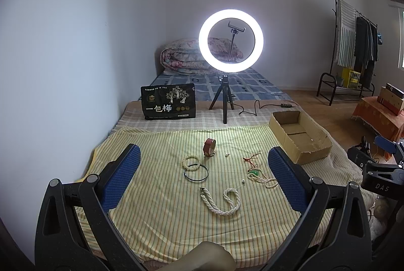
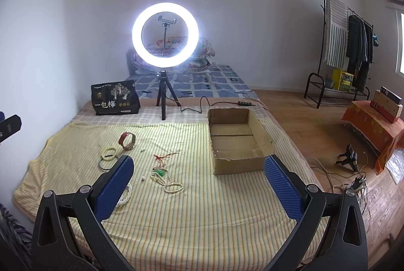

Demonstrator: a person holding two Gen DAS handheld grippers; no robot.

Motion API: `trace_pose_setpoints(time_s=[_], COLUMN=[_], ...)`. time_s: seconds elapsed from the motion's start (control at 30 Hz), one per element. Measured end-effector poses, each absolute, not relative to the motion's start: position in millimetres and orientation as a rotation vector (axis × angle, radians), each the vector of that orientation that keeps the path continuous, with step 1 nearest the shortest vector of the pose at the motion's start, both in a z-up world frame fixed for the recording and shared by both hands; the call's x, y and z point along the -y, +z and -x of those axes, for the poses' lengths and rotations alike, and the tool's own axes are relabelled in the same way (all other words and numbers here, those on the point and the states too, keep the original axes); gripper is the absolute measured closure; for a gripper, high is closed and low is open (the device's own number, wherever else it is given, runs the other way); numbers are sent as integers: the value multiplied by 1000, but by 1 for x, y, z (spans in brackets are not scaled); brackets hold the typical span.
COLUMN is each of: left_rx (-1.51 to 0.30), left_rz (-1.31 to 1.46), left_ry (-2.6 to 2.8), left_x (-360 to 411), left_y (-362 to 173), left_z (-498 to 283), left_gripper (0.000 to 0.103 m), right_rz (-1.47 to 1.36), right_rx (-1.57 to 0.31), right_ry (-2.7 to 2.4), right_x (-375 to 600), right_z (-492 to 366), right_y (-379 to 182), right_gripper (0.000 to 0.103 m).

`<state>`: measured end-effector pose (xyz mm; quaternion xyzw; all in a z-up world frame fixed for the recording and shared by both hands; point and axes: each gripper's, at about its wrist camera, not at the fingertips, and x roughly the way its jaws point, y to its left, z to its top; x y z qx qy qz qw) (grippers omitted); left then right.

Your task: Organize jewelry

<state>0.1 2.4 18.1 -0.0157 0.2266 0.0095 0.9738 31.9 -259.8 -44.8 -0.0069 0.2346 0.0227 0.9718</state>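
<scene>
Jewelry lies on a yellow striped cloth (image 1: 156,220) on a bed. A thick pearl necklace (image 1: 222,202) lies nearest, between my left gripper's fingers. Beyond it are a dark bangle (image 1: 196,172), a pale bead bracelet (image 1: 190,162), a red watch strap (image 1: 209,147), a red-cord green pendant (image 1: 253,171) and a thin bead necklace (image 1: 262,180). An open empty cardboard box (image 2: 238,139) sits to the right. My left gripper (image 1: 204,165) is open above the cloth. My right gripper (image 2: 198,170) is open, in front of the box; the thin bead necklace (image 2: 170,184) lies between its fingers.
A lit ring light on a tripod (image 1: 231,41) stands behind the cloth, its cable (image 2: 202,104) trailing right. A black snack bag (image 1: 168,101) stands at back left. A wall runs along the left. Wooden floor, cables (image 2: 353,182) and a clothes rack (image 2: 351,44) are to the right.
</scene>
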Motion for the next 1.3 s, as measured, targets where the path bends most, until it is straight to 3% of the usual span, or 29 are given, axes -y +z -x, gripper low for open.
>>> trace_pose_setpoints(time_s=[0.7,1.3], left_rx=[-464,-545], left_rz=[27,16], left_ry=[20,35], left_x=[-2,-16], left_y=[11,-1], left_z=[-4,-53], left_gripper=[0,0], right_rz=[10,94], right_rx=[-484,-537], right_ry=[44,40], right_x=[259,257], right_z=[-36,-70], right_y=[-46,-49], right_gripper=[1,1])
